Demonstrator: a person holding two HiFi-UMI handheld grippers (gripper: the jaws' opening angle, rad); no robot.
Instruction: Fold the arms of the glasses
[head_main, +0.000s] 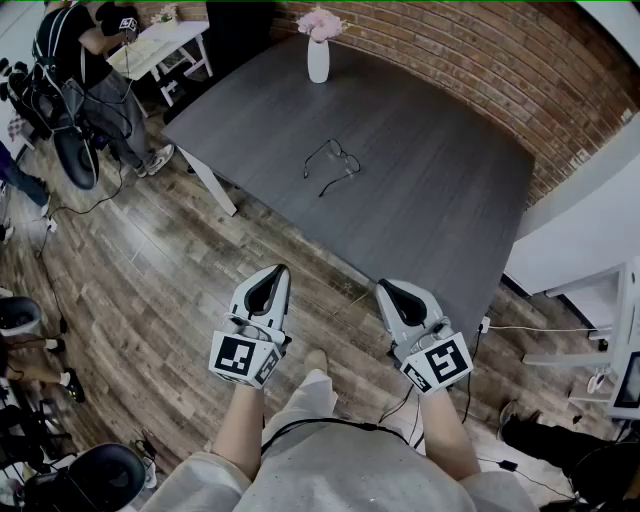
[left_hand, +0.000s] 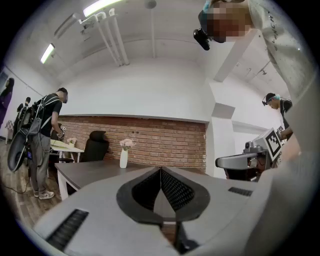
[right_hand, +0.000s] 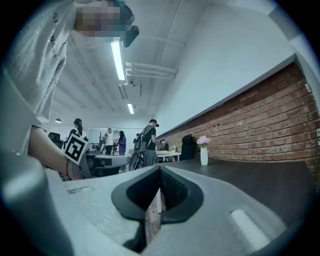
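Note:
A pair of thin dark-framed glasses (head_main: 333, 165) lies on the dark grey table (head_main: 440, 210) with both arms spread open. Both grippers hang level over the wooden floor, short of the table's near edge and well apart from the glasses. My left gripper (head_main: 277, 269) is shut with nothing in it; in the left gripper view its jaws (left_hand: 161, 170) meet at the tip. My right gripper (head_main: 388, 286) is likewise shut and empty, and the right gripper view shows its pads (right_hand: 160, 169) closed together. Neither gripper view shows the glasses.
A white vase of pink flowers (head_main: 318, 52) stands at the table's far edge, before a brick wall (head_main: 470, 50). A person with a backpack (head_main: 85, 60) stands by a small white table (head_main: 165, 45) at the far left. A white counter (head_main: 580, 230) lies to the right.

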